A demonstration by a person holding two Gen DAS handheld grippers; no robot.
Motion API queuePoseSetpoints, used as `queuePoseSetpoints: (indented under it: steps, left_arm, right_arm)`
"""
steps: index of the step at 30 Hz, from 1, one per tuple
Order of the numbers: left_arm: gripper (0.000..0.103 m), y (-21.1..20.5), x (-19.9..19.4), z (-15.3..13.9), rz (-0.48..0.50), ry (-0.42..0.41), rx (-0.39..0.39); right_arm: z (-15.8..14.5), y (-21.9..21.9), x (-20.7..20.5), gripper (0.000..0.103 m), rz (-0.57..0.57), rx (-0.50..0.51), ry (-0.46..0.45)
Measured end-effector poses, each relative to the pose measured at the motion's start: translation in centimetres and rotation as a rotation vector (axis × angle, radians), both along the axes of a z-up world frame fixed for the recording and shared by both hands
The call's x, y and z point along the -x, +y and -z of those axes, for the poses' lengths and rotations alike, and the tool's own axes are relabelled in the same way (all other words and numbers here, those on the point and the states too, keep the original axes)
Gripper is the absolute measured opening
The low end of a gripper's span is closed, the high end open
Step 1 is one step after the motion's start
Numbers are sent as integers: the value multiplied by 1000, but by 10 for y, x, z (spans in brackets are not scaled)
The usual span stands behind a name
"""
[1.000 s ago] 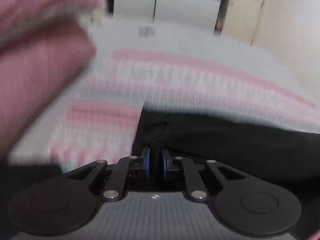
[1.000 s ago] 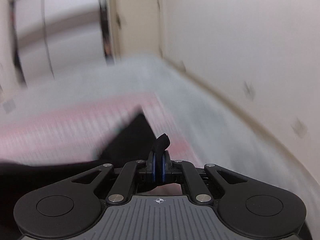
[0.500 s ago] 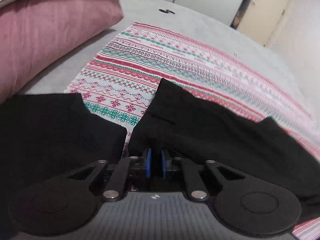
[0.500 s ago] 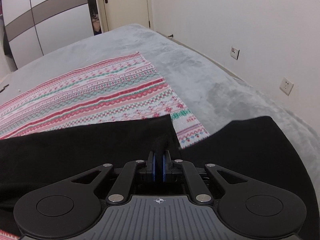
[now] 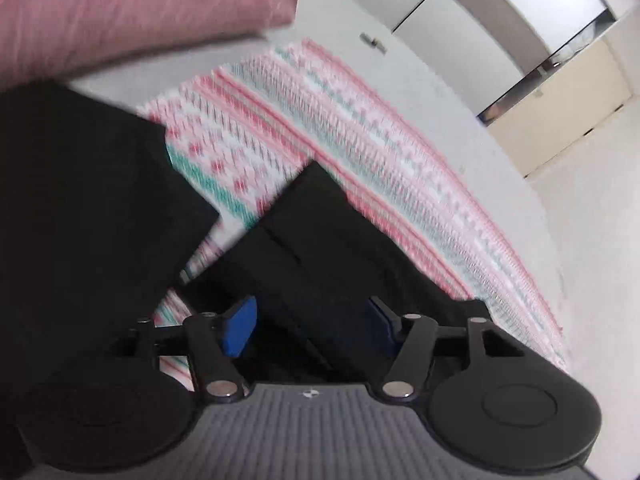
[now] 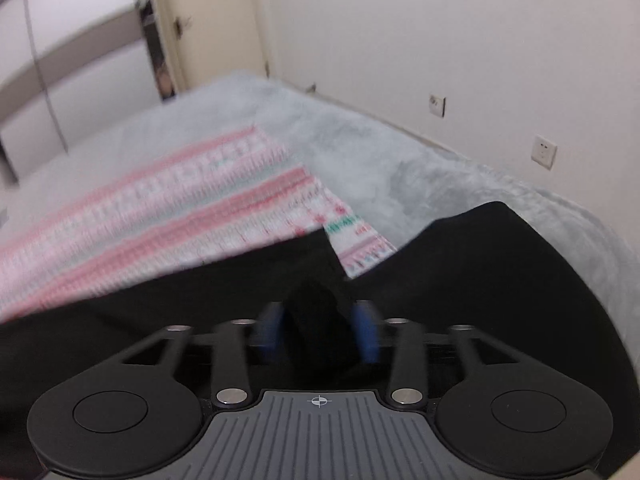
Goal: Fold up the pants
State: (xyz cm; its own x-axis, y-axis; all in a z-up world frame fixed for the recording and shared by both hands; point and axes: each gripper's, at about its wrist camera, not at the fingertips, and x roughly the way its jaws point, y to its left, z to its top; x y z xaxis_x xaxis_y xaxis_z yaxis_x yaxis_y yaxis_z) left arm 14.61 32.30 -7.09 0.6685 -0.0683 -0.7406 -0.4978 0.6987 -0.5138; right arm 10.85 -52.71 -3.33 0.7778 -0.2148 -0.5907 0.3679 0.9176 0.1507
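Left wrist view: the left gripper (image 5: 310, 322) was opening, jaws wide, black pants (image 5: 320, 248) between them unpressed, lying on the patterned blanket (image 5: 360, 132). Right wrist view: the right gripper (image 6: 320, 330) was opening too, pants (image 6: 480, 272) bunched between its pads (image 6: 366, 332), ungripped

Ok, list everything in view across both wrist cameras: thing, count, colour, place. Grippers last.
pants: one, black, spread over the patterned blanket, folded part toward the grippers
patterned blanket: one, pink, white and green, lying on the bed cover
bed cover: one, pale grey, fuzzy, under everything
pillow: one, dusty pink, top left of the left wrist view
wall sockets: two, white, on the cream wall
door: one, cream, far corner
wardrobe: one, white with a grey band, beyond the bed
left gripper: black, blue pads, jaws opening, pants cloth between them
right gripper: black, blue pads, jaws opening, pants cloth between them
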Motion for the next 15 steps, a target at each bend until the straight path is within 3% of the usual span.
queuePoseSetpoints:
  steps: [3, 4, 5, 6, 11, 12, 14, 15]
  left_arm:
    - [80, -14, -17, 15, -45, 63, -47]
    - [66, -14, -19, 20, -61, 68, -46]
    - [39, -14, -21, 24, -84, 83, -48]
    - [32, -12, -21, 28, -98, 96, -38]
    - [30, -6, -12, 32, -123, 58, -30]
    - [30, -6, -11, 31, -125, 56, -35]
    - [30, -4, -9, 30, -127, 57, -40]
    - [30, -3, -10, 30, -127, 57, -41]
  right_arm:
    - [-7, 10, 9, 58, -12, -103, -52]
    - [-6, 10, 9, 59, -17, -163, -58]
    - [-4, 9, 7, 59, -12, -212, -51]
    - [-2, 8, 5, 59, 2, -244, -46]
    - [12, 11, -1, 57, 89, -263, 3]
    - [10, 14, 6, 56, 147, -240, -23]
    - [-1, 23, 32, 60, 296, -169, -161]
    - [-4, 28, 38, 60, 317, -150, -192]
